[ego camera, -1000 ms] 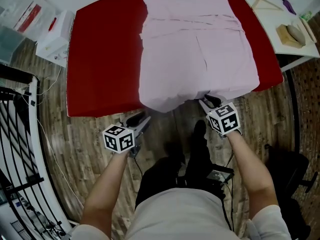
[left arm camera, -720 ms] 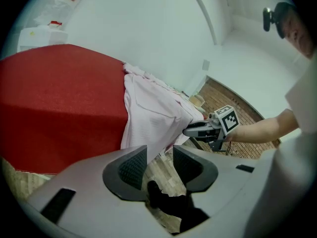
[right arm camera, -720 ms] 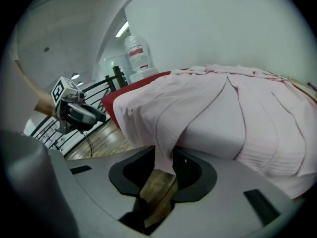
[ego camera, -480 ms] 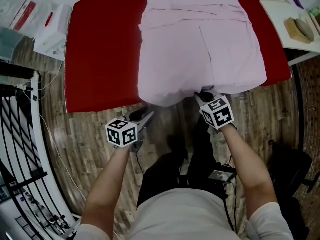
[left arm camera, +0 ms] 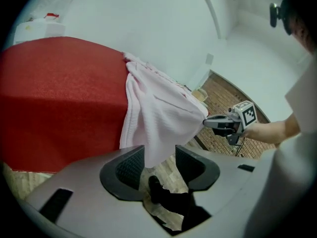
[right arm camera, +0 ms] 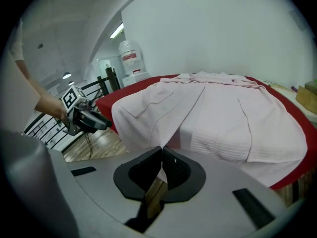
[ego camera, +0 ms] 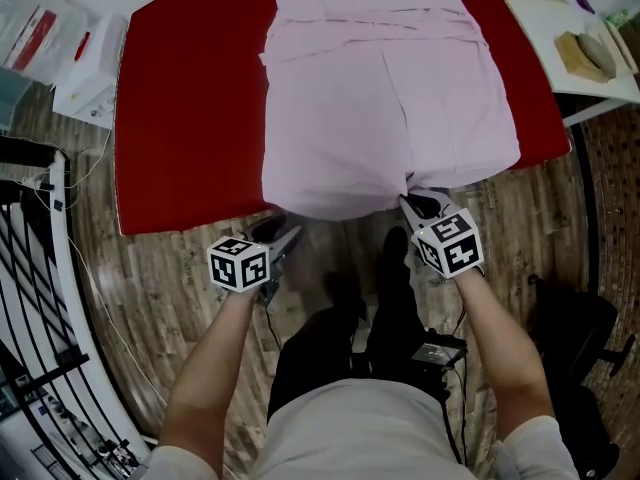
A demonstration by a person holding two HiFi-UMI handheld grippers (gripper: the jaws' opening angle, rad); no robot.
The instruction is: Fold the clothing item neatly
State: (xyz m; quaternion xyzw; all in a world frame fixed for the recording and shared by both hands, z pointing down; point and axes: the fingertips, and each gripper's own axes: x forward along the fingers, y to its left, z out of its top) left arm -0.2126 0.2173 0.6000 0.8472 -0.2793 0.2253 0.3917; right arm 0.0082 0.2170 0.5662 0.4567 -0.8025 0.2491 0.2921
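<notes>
1. Now the right tongs (right arm camera: 161, 158) have just been closing; they're pinched together on the hanging hem of the pale pink cotton garment (ego camera: 380, 98).
2. Meanwhile the left tongs (left arm camera: 159, 163) have just been opening. They gape wide, and a drooping hem corner hangs between them, unpressed.
3. Ahead of both, the garment lies spread on the red tabletop (ego camera: 180, 118).
4. My read: we're securing the hem. Next, the left should close on that corner, then both lift and carry it forward.

Lab-like workroom, red table (ego camera: 180, 118), wood floor (ego camera: 160, 288), white walls (right arm camera: 223, 29), metal rack (ego camera: 30, 151)
</notes>
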